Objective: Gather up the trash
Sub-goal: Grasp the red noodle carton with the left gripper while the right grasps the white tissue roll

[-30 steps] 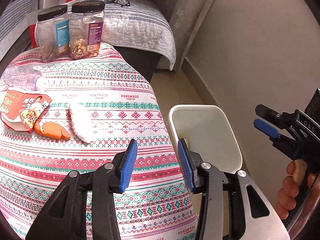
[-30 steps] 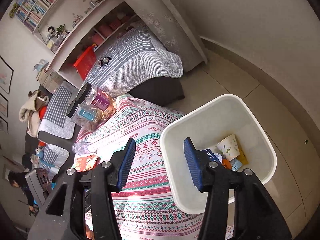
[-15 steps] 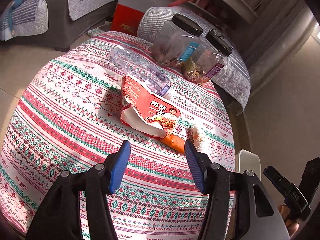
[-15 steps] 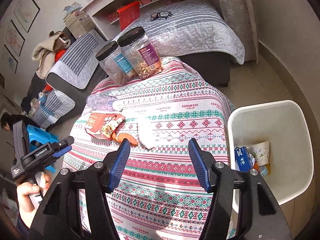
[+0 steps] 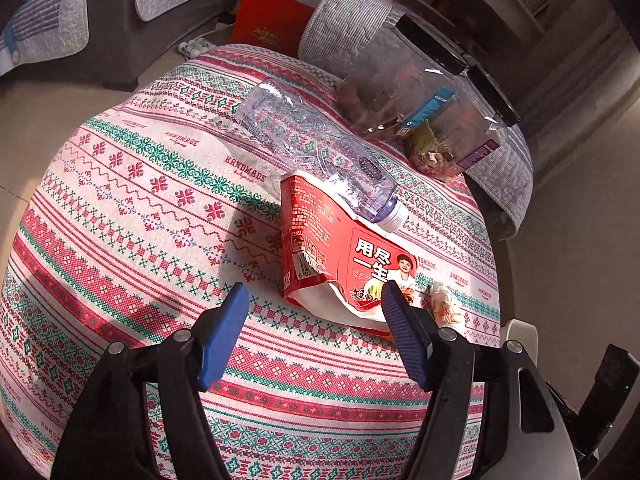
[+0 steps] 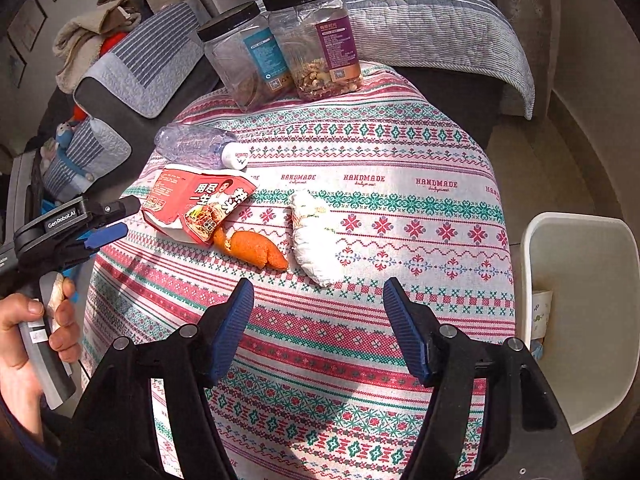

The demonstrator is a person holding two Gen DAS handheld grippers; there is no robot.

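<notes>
On the patterned tablecloth lie a red noodle wrapper, an empty clear plastic bottle, an orange peel and a crumpled white tissue. My left gripper is open and empty, just short of the wrapper's near edge; it also shows at the left in the right wrist view. My right gripper is open and empty, above the cloth just short of the peel and tissue. The white trash bin stands right of the table with some trash inside.
Two black-lidded clear jars stand at the table's far edge. Behind them is a grey quilted couch with glasses on it. More cushioned seats stand to the left.
Both grippers have swung from the bin side toward the table. The left has closed in on the red wrapper; the right now faces the peel and tissue. Both jaws stay open.
</notes>
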